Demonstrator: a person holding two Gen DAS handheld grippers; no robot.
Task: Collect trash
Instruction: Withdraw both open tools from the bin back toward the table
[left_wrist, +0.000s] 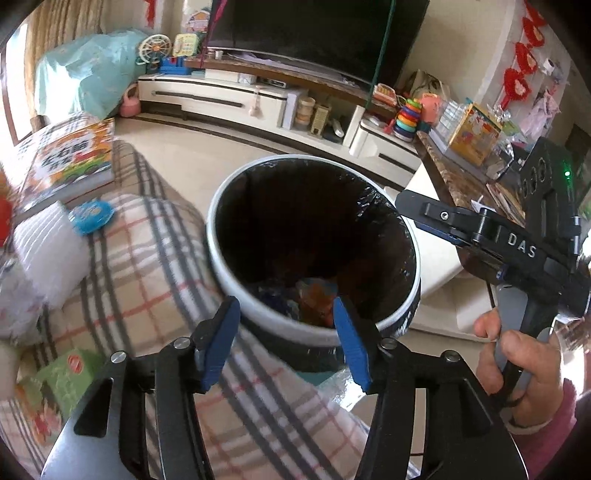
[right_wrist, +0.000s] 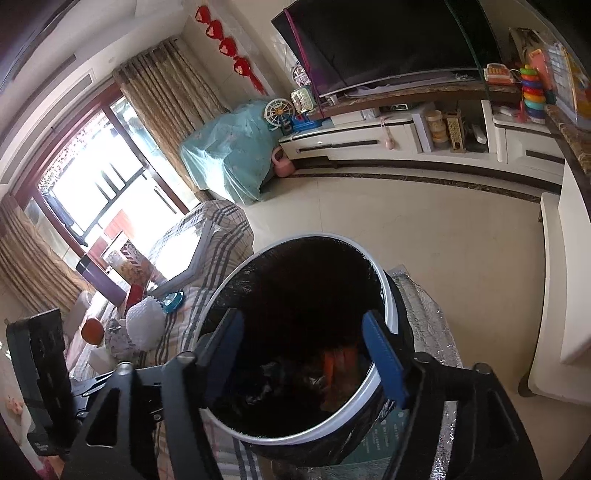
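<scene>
both grippers sit over the round white-rimmed trash bin with black liner (left_wrist: 314, 243), both empty. left gripper (left_wrist: 286, 341): blue pads apart, nothing between them, straddling the near rim of the bin. right gripper (right_wrist: 314, 360): blue pads wide apart, nothing between them, pointing down into the bin mouth; in the left wrist view it comes in from the right, held by a hand (left_wrist: 517, 354) in a pink sleeve.

task thing: trash is at the bottom of the bin, an orange wrapper (right_wrist: 338, 360) plus darker scraps beside it, too dim to name. looks like a drop is done.

key relation for the next move: remaining candidates lie left of the bin on the plaid-covered sofa (left_wrist: 147, 295), so the left gripper is the nearer 1. nearest bits there: white knitted bundle (left_wrist: 44, 258), small blue round toy-like piece (left_wrist: 91, 218), green box (left_wrist: 70, 373) at the near left edge. can't tell which of these count as trash. none has a clear long axis except the green box, blurred here.

risk: the left gripper clipping the bin rim as it swings left.
</scene>
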